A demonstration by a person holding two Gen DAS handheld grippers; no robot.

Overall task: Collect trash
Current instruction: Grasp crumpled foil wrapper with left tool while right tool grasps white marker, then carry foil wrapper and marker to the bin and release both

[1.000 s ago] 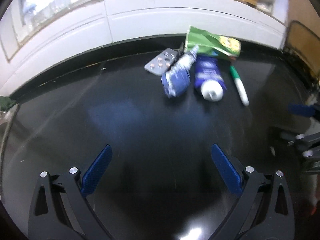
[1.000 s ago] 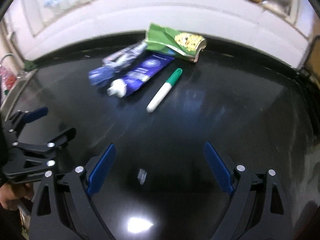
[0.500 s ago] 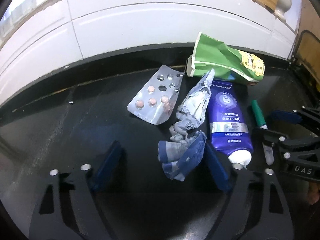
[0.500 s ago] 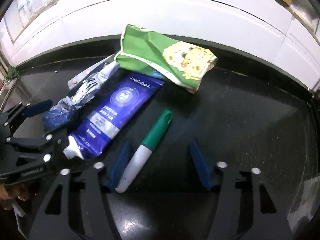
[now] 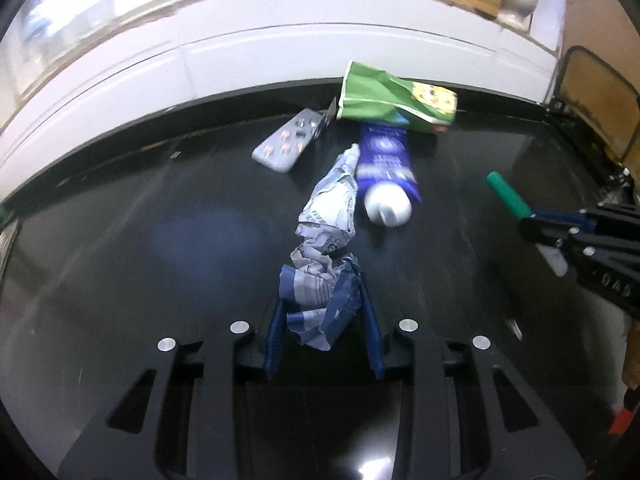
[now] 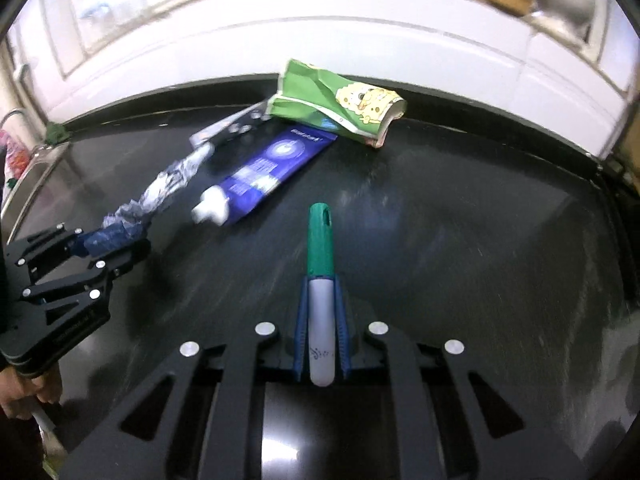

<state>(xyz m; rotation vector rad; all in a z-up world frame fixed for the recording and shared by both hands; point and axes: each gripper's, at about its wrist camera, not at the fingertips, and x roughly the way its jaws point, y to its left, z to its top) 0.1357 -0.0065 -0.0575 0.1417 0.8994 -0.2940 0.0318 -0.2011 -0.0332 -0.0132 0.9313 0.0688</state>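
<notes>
My left gripper (image 5: 322,290) is shut on the near end of a crumpled blue-and-white wrapper (image 5: 328,236), which trails away over the black counter. My right gripper (image 6: 320,286) is shut on a white marker with a green cap (image 6: 320,280), the cap pointing forward. A blue tube with a white cap (image 5: 386,168) lies behind the wrapper. A green snack bag (image 5: 392,100) and a pill blister pack (image 5: 290,144) lie further back. The right gripper with the marker shows at the right of the left wrist view (image 5: 560,224). The left gripper shows at the left of the right wrist view (image 6: 80,248).
The black counter (image 6: 460,240) ends at a white tiled wall (image 5: 280,56) behind the trash. A sink edge (image 6: 36,168) is at the far left. A dark frame (image 5: 592,92) stands at the right end.
Both grippers have closed: the left on the wrapper, the right on the marker. Both have pulled back from the pile, drawing the wrapper and marker with them.
</notes>
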